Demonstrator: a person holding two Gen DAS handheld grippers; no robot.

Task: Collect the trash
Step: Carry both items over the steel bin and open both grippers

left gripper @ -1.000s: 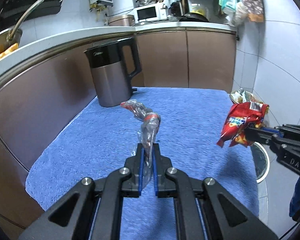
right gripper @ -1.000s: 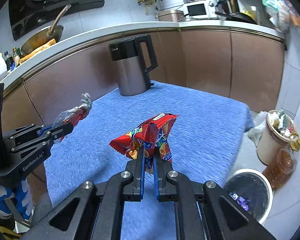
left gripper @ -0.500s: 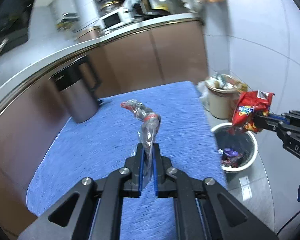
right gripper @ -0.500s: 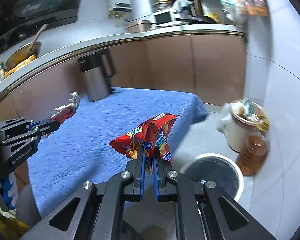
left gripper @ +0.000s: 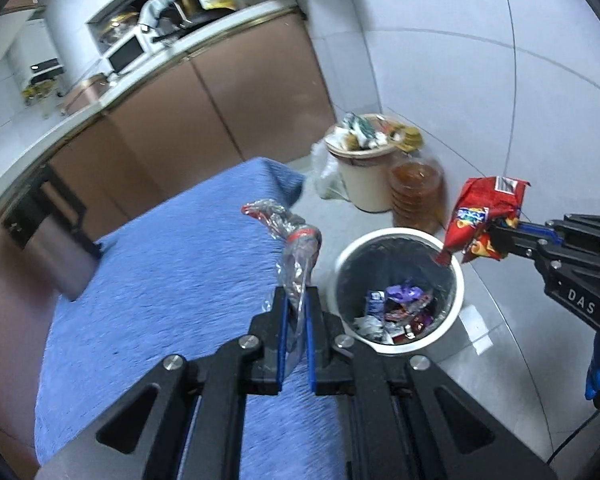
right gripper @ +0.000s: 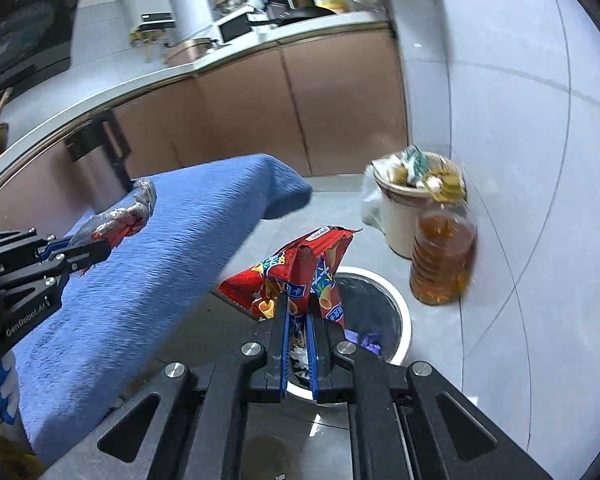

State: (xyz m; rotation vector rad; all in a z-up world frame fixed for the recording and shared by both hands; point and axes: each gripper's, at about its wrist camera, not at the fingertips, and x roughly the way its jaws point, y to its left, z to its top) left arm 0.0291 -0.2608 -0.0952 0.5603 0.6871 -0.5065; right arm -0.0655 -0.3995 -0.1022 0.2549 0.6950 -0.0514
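Presently, the left gripper point(left gripper: 296, 300) has its jaws closed to a narrow gap on a crumpled clear plastic wrapper point(left gripper: 290, 240) with red trim, which rises toward 12 o'clock above the blue tablecloth point(left gripper: 160, 280). At 3 o'clock from it, the right gripper point(left gripper: 496, 234) is clamped on a red snack bag point(left gripper: 480, 216), held over the rim of the white trash bin point(left gripper: 458, 280) on the floor. Discarded wrappers lie in the bin. Beyond the bin, at 12 o'clock, stand an amber jar point(left gripper: 418, 196) and, touching it, a full beige bucket point(left gripper: 364, 176). A kettle point(left gripper: 52, 240) stands on the tablecloth at 9 o'clock.
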